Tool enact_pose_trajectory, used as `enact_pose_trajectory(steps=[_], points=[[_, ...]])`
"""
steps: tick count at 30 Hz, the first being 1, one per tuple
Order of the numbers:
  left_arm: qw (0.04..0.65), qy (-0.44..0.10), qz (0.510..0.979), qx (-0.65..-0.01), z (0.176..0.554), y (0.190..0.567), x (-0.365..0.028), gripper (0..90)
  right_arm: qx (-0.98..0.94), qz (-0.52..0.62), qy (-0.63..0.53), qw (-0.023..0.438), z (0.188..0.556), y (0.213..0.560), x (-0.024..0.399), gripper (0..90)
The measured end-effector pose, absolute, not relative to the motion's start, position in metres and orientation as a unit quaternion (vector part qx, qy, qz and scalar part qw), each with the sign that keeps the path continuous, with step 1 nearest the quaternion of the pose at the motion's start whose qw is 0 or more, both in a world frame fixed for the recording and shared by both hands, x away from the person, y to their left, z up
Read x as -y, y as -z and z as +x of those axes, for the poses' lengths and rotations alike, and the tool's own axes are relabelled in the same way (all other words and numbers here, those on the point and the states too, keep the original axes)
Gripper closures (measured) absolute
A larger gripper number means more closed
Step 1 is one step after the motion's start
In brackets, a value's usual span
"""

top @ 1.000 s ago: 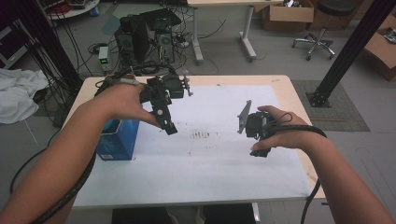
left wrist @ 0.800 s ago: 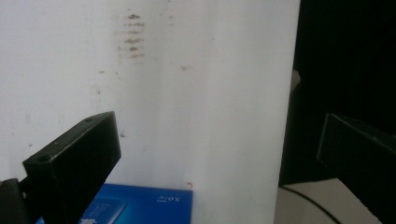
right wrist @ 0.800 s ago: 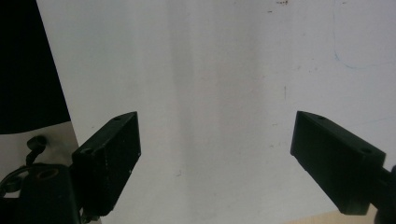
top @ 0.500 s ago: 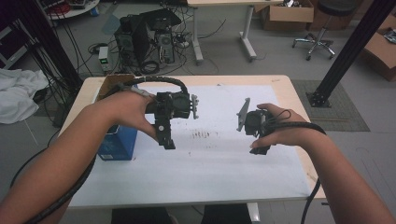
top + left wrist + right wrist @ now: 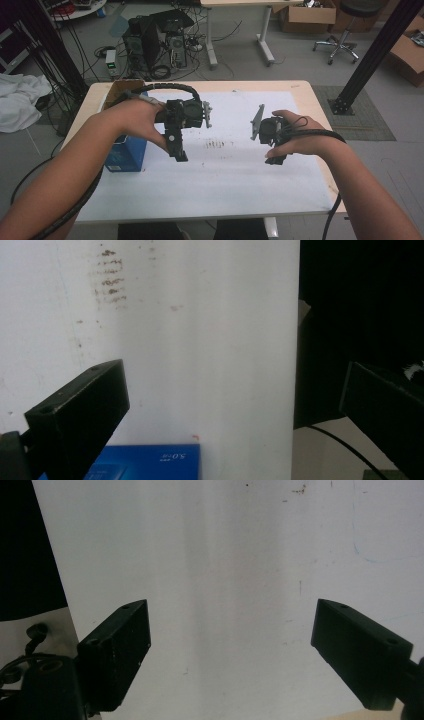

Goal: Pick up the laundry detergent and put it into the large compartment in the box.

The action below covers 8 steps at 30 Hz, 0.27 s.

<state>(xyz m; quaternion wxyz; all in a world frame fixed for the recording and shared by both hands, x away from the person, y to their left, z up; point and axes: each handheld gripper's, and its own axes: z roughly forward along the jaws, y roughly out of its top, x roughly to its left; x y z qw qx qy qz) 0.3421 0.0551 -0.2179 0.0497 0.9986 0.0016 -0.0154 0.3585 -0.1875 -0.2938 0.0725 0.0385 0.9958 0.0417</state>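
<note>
Tools are all we handle: our left tool (image 5: 177, 150) hangs above the white sheet (image 5: 225, 170) on the surface (image 5: 320, 100), jaws spread wide with nothing between them. A blue box (image 5: 150, 462) sits just behind it. Our right tool (image 5: 230, 650) hovers well apart, jaws also wide, holding nothing.

Grey floor (image 5: 300, 70), office chair (image 5: 345, 30), cardboard boxes (image 5: 300, 15).

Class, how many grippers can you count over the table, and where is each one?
2. The left gripper is held over the white sheet beside the blue box; the right gripper is held over its right half.
</note>
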Motion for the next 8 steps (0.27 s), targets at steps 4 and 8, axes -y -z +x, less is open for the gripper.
enact_pose_trajectory(steps=[4, 8], points=[[0.048, 0.017, 0.999, -0.004, 0.3435, 0.2199, -0.0565, 0.1, -0.996, 0.037, -0.042, 0.071, 0.3595, 0.2955, 0.1854, 16.1], [0.051, 0.017, 0.999, -0.005, 0.344, 0.2218, -0.0581, 0.1, -0.996, 0.036, -0.041, 0.071, 0.3596, 0.2957, 0.1846, 16.0]])
